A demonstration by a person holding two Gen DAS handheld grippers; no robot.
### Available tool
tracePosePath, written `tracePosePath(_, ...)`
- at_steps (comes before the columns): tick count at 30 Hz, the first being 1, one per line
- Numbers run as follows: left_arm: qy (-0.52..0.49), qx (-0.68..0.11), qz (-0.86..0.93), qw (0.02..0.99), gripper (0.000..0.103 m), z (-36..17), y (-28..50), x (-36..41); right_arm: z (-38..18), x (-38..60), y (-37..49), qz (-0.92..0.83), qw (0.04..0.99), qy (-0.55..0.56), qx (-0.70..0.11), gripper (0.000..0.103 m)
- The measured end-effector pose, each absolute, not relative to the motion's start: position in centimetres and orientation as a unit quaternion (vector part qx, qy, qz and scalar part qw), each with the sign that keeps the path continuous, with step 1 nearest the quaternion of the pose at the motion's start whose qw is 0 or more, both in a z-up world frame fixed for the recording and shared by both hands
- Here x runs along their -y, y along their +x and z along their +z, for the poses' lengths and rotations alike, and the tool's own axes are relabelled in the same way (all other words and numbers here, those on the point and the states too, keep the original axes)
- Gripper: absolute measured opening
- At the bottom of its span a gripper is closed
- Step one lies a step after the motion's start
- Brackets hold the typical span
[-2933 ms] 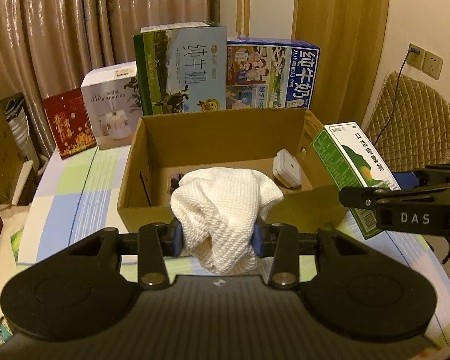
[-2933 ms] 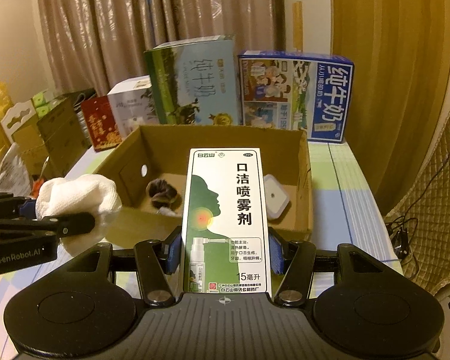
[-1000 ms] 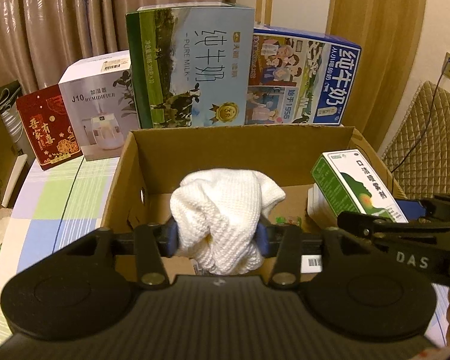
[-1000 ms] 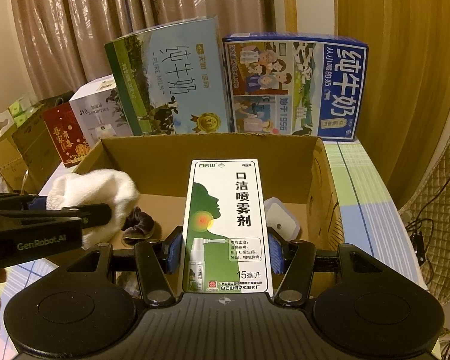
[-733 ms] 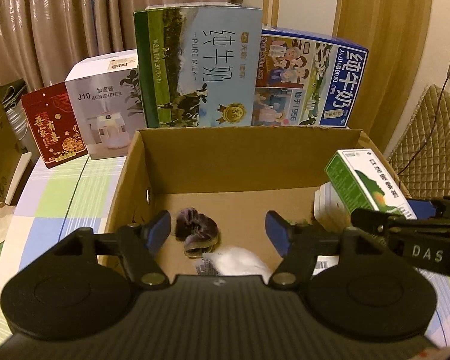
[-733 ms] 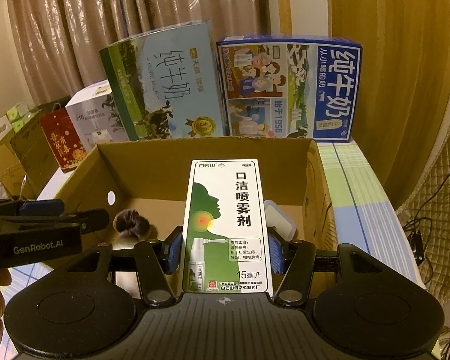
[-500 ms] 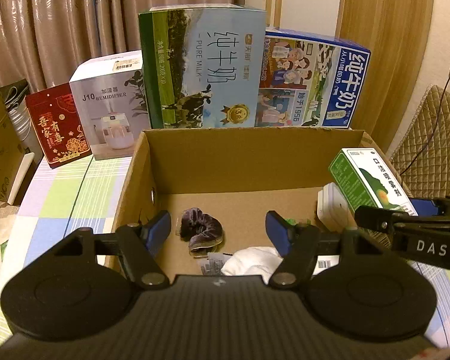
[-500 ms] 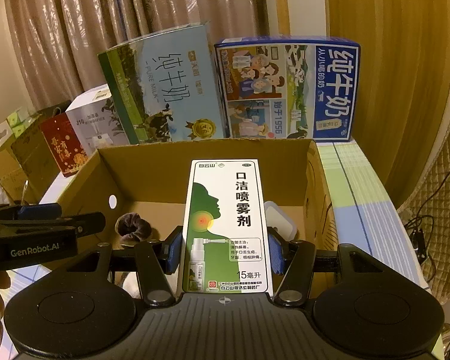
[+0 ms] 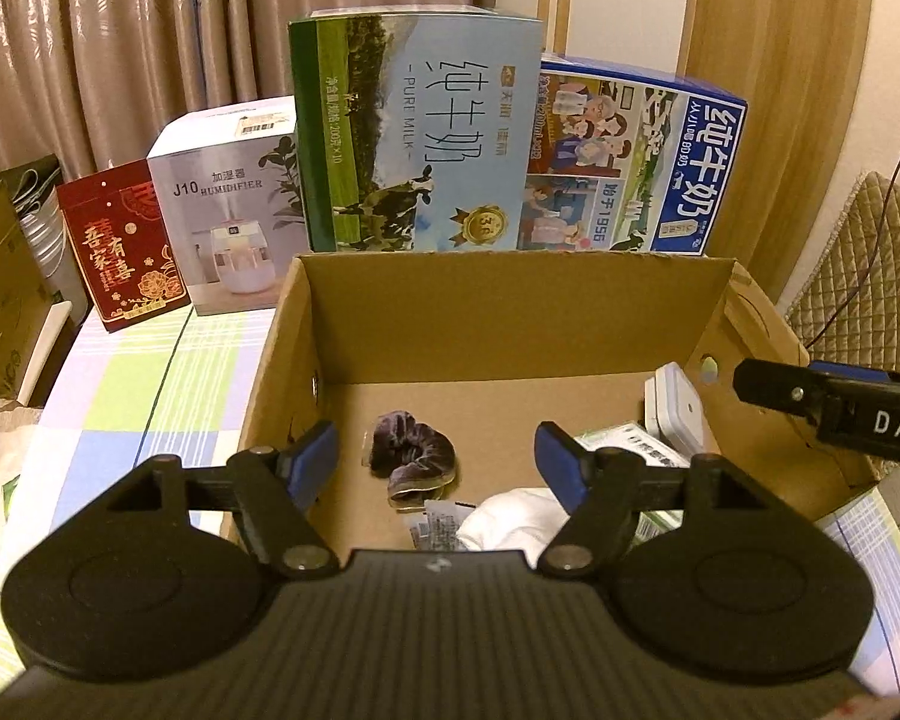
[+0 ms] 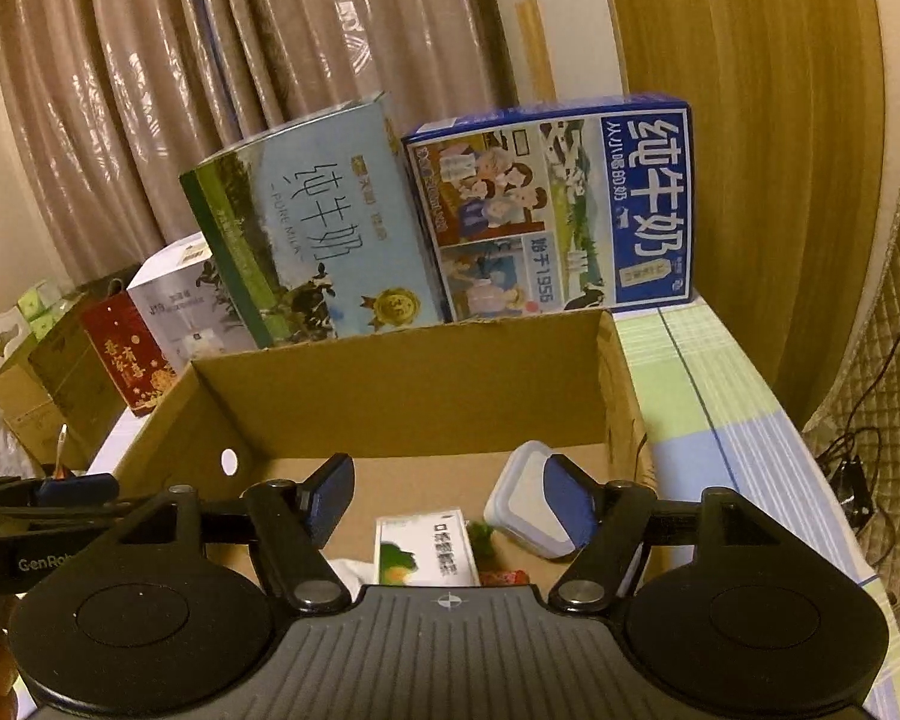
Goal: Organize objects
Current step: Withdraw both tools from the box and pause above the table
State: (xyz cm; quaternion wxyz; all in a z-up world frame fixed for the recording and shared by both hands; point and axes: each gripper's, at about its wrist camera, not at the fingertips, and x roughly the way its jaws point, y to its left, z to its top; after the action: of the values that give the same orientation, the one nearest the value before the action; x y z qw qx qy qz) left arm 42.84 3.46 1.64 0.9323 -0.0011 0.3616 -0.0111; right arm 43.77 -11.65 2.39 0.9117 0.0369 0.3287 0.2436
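The left gripper [image 9: 435, 459] hung over the cardboard box [image 9: 510, 324], its jaws opening with nothing between them. Below it on the box floor lay a purple scrunchie [image 9: 413, 461] at about eleven o'clock from the white cloth [image 9: 513, 522], which sat by the near wall. At three o'clock from the cloth lay the spray carton [image 10: 425, 549], with a white lidded container [image 10: 525, 507] at its two o'clock against the right wall. The right gripper [image 10: 447, 501] hovered above the carton, jaws likewise opening and empty. The likeliest trouble seemed a snag: a low finger withdrawing could catch the cloth or the box rim and drag the box across the checked tablecloth [image 9: 150, 372], or the two grippers, near each other, could knock together.
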Motion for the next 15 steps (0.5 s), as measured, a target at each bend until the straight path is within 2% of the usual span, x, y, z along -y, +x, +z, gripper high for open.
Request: tracePosePath(15, 0.005, -0.358, -0.017, 0.933, 0.073, 1.90, 42.52, -3.00, 1.85, 11.43, 43.30, 0.241, 0.911, 0.014, -0.333, 0.075)
